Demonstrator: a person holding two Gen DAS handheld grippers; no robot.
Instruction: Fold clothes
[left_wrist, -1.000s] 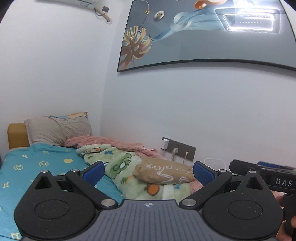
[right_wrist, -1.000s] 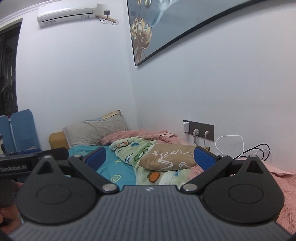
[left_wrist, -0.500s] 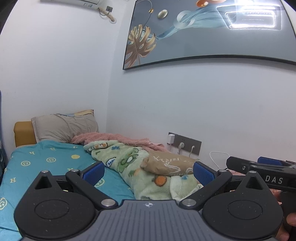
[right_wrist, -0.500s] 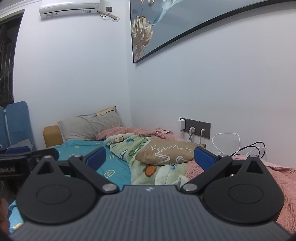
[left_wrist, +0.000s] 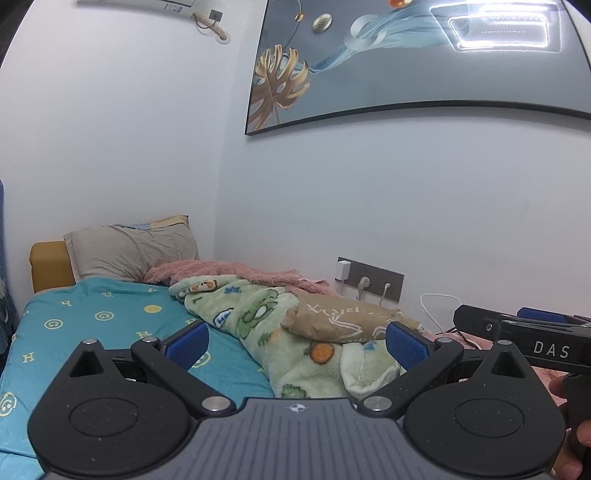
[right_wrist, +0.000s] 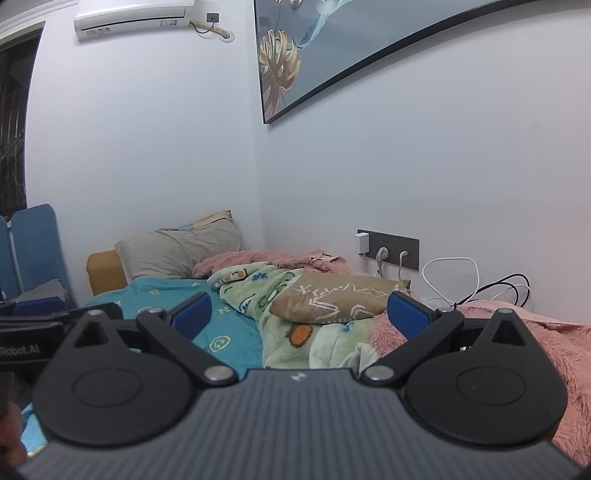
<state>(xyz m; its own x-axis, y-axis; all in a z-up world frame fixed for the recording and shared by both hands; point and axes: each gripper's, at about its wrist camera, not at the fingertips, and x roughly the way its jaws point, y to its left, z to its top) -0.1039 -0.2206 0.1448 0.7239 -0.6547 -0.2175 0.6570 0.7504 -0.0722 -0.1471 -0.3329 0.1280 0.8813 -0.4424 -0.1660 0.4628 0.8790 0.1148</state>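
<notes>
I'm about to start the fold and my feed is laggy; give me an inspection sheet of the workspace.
Surface: bed with a teal printed sheet, bare on the near left.
Job's things: no garment clearly seen; a green cartoon blanket lies bunched along the wall side.
Clutter: tan cushion on the green blanket; pink blanket; grey pillow at the head.
Grippers: left gripper open, empty; right gripper open, empty; both above the bed.
Cables: white cable and black cable looped by the wall socket.
Surroundings: painting, air conditioner, blue chair.
</notes>
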